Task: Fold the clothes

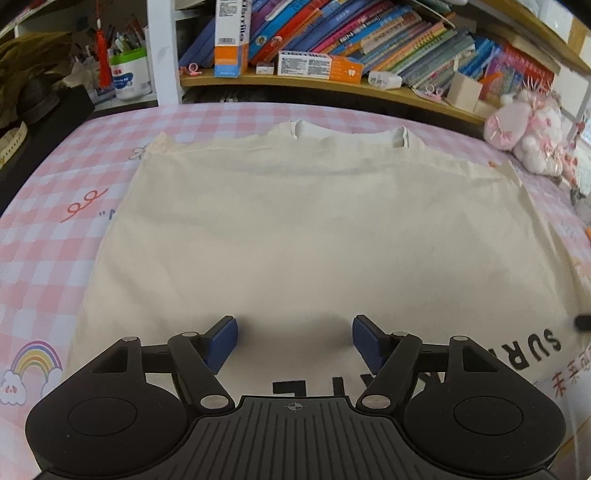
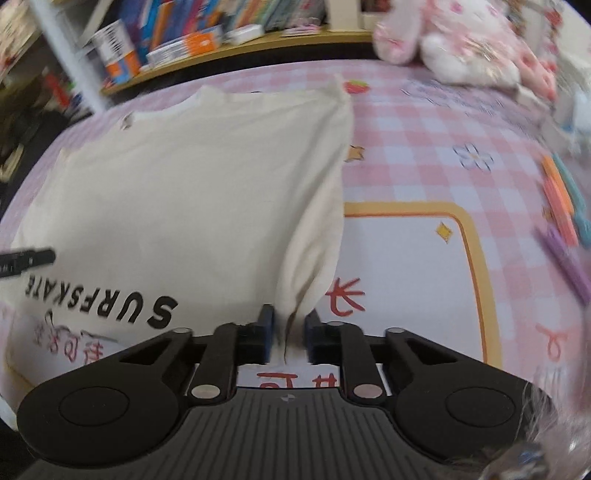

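here, a cream t-shirt [image 1: 295,221] lies spread on a pink-and-white checked cloth [image 1: 44,266], collar toward the far bookshelf [image 1: 332,85], black "surfskate" lettering [image 2: 103,299] along the near hem. body of shirt mostly flat and smooth.

left gripper [image 1: 294,341]: blue pads wide apart, nothing between them. hangs over the near hem; contact with the cloth cannot be told from this view. its black tip shows at the left edge of the right wrist view.

right gripper [image 2: 289,334]: fingers drawn close with a bunched fold of the shirt's right edge between the pads; a small gap shows on either side of the fabric, so a firm clamp cannot be told for sure. fabric rises from the cloth in a tented ridge running up from the pads toward the far right shoulder corner. right wrist view blurred.

surroundings: pink plush toy [image 1: 524,136] at far right corner of the cloth, near the shelf. leaning books [image 1: 369,33] and boxes on the shelf. printed rainbow [image 1: 35,360] on the cloth at left.
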### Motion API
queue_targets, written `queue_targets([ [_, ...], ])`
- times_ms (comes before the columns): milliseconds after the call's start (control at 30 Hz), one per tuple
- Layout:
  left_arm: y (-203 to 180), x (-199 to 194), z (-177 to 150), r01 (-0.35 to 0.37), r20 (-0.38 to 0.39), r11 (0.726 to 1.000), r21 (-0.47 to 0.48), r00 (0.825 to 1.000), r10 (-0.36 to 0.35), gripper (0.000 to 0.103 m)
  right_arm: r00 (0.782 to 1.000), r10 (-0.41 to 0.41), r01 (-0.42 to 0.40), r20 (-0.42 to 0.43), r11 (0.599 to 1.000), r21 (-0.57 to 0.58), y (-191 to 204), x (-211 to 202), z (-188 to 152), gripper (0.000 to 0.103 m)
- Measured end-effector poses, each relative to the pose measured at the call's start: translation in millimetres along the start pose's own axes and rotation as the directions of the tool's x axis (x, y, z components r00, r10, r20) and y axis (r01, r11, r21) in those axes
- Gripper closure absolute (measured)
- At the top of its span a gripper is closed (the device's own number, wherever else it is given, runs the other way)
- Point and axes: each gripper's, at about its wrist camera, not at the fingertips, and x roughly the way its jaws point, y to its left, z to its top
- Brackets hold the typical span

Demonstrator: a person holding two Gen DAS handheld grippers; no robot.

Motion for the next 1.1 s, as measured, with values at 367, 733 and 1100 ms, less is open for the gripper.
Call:
queue_targets([
  [367,-9.4,4.2,-2.0,-0.049,-0.019,0.996,0.072,0.999,0.050,0.023,0.997,-0.018,0.011,-0.073,0.996,-0.091,3.1,18.4,-11.4,0.093],
  [733,-33.6,2.5,-5.7,0.004,-0.038,0.990,0.143,0.999,0.001,0.023,0.992,-0.035,0.024,-0.125,0.995,-0.093,-14.0,-4.8,-30.0,0.093],
  [1100,-31.9,-8.6,-9.2,-0.024,-0.021,0.995,0.092,0.999,0.026,0.023,0.997,-0.076,0.079,0.027,0.985,-0.153,-9.2,-23.2,-11.4,0.040],
])
